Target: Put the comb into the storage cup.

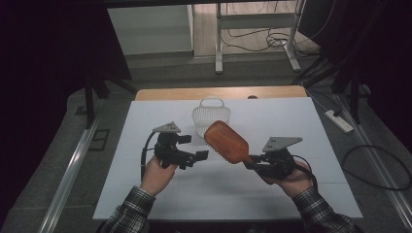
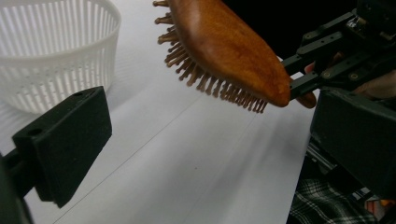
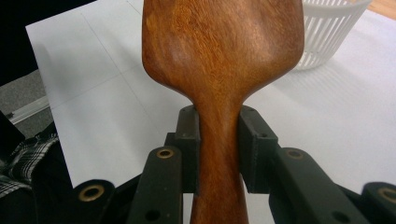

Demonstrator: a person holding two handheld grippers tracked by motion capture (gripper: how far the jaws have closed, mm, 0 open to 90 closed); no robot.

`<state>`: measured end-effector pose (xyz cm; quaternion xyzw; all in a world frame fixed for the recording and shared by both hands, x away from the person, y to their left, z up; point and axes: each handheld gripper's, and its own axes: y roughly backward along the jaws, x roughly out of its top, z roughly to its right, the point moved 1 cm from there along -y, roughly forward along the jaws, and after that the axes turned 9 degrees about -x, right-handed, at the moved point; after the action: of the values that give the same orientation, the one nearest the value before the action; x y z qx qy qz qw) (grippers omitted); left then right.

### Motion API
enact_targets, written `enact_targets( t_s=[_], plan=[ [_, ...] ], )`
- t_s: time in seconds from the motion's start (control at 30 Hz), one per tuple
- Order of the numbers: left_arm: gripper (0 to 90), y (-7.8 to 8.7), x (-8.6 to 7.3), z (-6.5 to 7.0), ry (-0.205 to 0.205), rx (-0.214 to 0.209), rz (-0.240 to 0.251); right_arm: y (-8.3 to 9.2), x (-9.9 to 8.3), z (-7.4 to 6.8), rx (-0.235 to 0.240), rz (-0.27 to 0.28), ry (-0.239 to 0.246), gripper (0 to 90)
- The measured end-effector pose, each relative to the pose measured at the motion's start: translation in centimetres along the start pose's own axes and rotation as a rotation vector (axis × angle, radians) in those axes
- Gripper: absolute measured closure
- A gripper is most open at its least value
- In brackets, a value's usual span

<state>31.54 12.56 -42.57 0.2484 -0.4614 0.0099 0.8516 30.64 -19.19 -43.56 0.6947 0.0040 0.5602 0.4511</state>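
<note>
Two grippers are up over the white table (image 1: 145, 194). The right gripper (image 1: 250, 162) squeezes the wooden hairbrush (image 1: 227, 141) by its handle, in the air. The left gripper (image 1: 193, 148) waits wide open, holding nothing. The white basket (image 1: 209, 116) sits at eleven o'clock from the brush, so dropping it in looks left to do.

Dim, dark-edged high view; gripper views sharp, evenly lit.

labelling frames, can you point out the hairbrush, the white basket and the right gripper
hairbrush (image 1: 226, 141), high view, on its wooden back
white basket (image 1: 199, 120), high view, on its slatted wall
right gripper (image 3: 219, 140), right gripper view, between the fingers clamping the handle
</note>
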Motion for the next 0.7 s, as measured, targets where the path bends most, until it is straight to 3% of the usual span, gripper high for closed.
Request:
enact_targets(
  t_s=[0.7],
  plan=[
    [0.0,-1.6,-0.8,-0.6,0.087,-0.089,0.006,-0.7,0.4,-1.9,0.045,0.029,0.022,71.6]
  ],
)
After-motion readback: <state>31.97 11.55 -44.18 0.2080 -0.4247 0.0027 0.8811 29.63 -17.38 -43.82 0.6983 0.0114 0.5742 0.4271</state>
